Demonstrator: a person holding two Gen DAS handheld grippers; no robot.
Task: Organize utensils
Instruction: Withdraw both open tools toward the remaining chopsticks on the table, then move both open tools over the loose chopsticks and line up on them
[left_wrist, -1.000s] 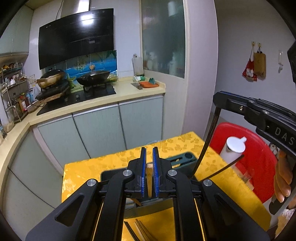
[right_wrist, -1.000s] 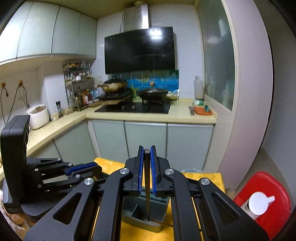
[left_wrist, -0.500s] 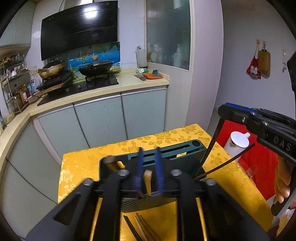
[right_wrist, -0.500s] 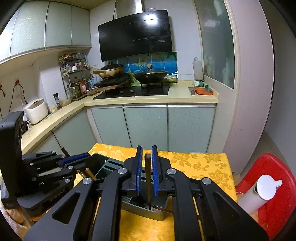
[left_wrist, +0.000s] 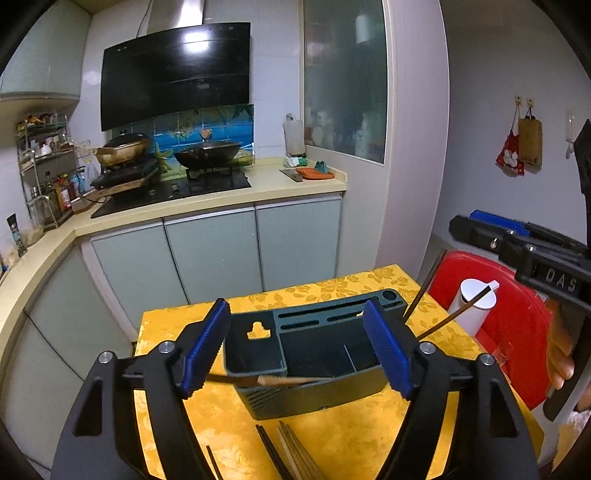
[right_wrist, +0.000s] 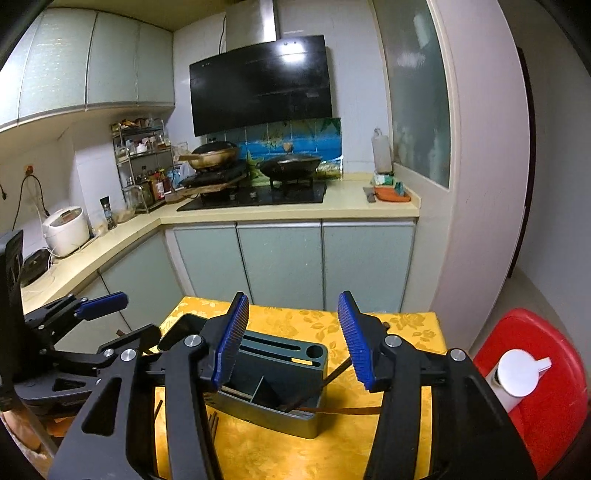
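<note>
While both tools stand with their blue pads apart and nothing between them, the job reads as partway done. The left tool (left_wrist: 295, 350) has just been opening; its jaws now flank the dark green utensil holder (left_wrist: 314, 354) without touching it, and a wooden-handled utensil (left_wrist: 280, 379) lies across the holder's front left compartment, tipped rather than upright. The right tool (right_wrist: 291, 339) has also just been opening, jaws empty, and below it a pair of dark chopsticks (right_wrist: 332, 376) leans out of the holder's right-hand compartment, with a thin brown stick (right_wrist: 347, 410) lying almost level along the front rim; probably another chopstick, but the fisheye blur makes that unsure. So two drops look finished, though neither item sits neatly. Left to do: a bundle of loose chopsticks (left_wrist: 291, 450) lies on the yellow surface (left_wrist: 351, 435) just in front of the holder, near the left tool's base, and one more dark stick (left_wrist: 214, 461) lies apart to the left. Those need picking up and placing in a compartment, and the tipped utensil may want straightening. The knife slots along the back of the holder look empty.
</note>
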